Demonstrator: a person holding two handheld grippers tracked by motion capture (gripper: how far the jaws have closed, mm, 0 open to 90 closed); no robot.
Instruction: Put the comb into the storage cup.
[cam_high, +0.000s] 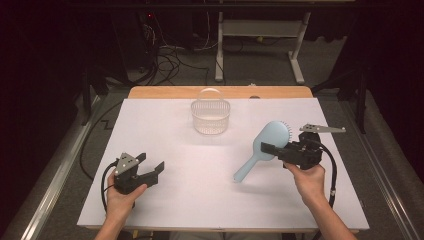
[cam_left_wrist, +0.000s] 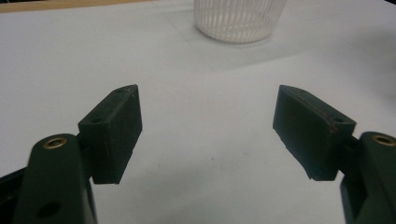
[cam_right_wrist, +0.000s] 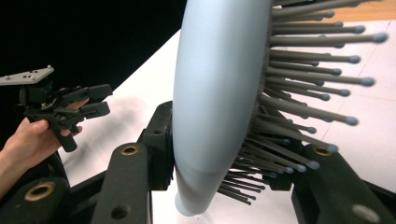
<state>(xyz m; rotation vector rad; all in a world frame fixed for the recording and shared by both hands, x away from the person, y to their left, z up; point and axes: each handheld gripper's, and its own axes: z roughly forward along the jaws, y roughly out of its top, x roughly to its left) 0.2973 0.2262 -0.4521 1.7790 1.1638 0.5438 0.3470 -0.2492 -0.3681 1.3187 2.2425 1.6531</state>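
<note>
While your right gripper (cam_high: 274, 150) is clamping the blue hairbrush (cam_high: 265, 142) by its head, you're leaving the handle free. Your left gripper (cam_high: 150, 167) is hovering wide open and empty, likely readying to take it toward the white basket (cam_high: 210, 117).

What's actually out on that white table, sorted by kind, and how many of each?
Hairbrush, light blue, clamped in the right gripper: 1
Basket, clear plastic with a handle: 1
Handheld grippers, counting the left gripper with its jaws apart and nothing between them: 2
Total: 4
</note>
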